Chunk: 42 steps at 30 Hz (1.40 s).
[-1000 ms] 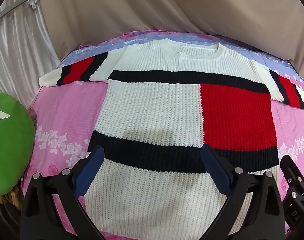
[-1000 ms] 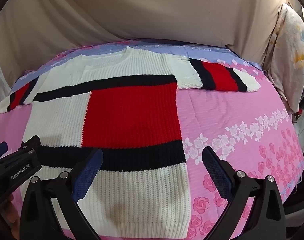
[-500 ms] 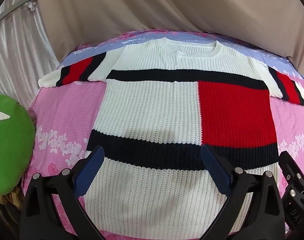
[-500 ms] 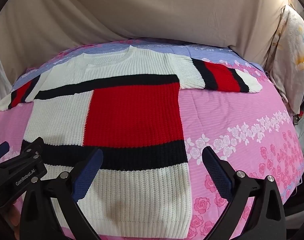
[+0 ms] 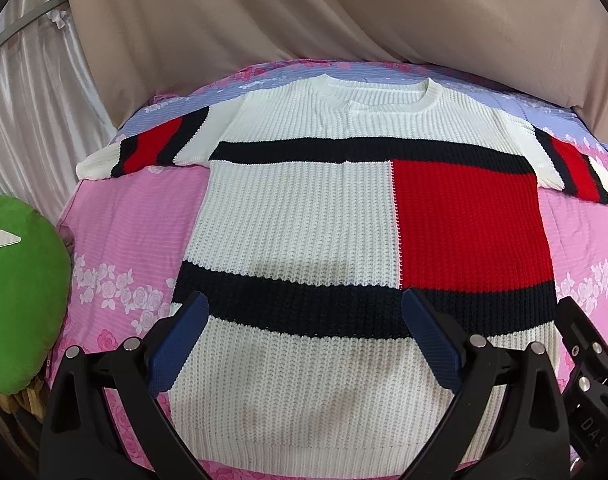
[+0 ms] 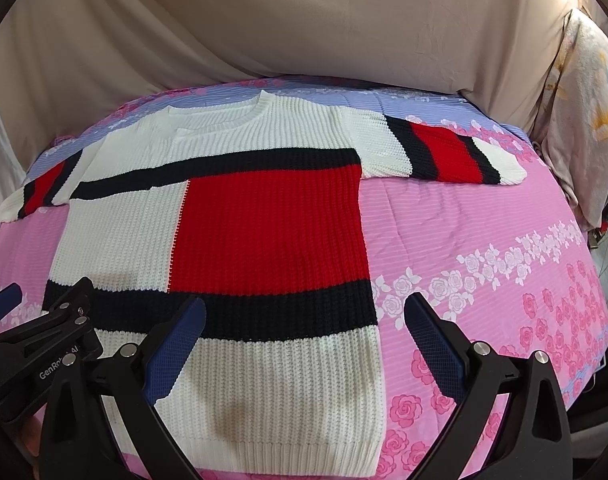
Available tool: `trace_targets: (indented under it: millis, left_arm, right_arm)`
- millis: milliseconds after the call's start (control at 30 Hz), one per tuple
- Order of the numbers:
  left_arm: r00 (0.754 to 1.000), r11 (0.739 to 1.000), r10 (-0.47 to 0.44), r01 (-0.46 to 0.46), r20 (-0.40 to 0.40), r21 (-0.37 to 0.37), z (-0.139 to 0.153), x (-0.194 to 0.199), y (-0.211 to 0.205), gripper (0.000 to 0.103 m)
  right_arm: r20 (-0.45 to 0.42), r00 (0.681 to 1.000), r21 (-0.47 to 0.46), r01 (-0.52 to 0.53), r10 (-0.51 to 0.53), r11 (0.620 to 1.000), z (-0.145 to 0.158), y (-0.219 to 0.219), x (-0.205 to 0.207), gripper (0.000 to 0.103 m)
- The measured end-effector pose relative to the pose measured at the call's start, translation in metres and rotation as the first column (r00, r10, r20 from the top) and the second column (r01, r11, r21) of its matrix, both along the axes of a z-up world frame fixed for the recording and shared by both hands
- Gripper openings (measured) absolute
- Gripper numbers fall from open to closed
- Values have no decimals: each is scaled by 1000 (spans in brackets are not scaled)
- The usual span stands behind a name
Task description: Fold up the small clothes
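Note:
A knit sweater [image 5: 300, 220], white with black bands and a red block, lies flat and face up on the bed, sleeves spread to both sides. It also shows in the right wrist view [image 6: 264, 232]. My left gripper [image 5: 304, 332] is open and empty, hovering above the sweater's lower part. My right gripper [image 6: 304, 332] is open and empty, above the sweater's lower right corner. The left gripper's body shows at the left edge of the right wrist view [image 6: 44, 344]. The right gripper's body shows at the right edge of the left wrist view [image 5: 584, 368].
The pink floral bedsheet [image 6: 484, 248] has a lilac band at the far side. A green cushion [image 5: 20, 296] lies at the bed's left edge. Beige fabric [image 6: 304, 20] hangs behind the bed. A pale patterned pillow [image 6: 584, 100] stands at the right.
Both grippers have drawn back slightly toward the near edge, so the sweater's hem shows more fully. The sweater has not moved and the jaws stay open.

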<state>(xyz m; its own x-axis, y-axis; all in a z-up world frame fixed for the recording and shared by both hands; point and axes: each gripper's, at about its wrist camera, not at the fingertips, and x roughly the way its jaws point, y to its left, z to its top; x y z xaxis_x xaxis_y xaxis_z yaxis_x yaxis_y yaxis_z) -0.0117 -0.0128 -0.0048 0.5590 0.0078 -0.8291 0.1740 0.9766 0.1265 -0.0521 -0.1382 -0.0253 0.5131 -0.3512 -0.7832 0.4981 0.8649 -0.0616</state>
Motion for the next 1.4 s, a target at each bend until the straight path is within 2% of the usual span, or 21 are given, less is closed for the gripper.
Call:
trace_targets:
  millis: [1400]
  left_arm:
    - [1000, 1000, 1, -1, -8, 11, -3, 1, 0, 95]
  right_arm:
    - [-7, 1000, 4, -4, 4, 1000, -4, 1, 1, 98]
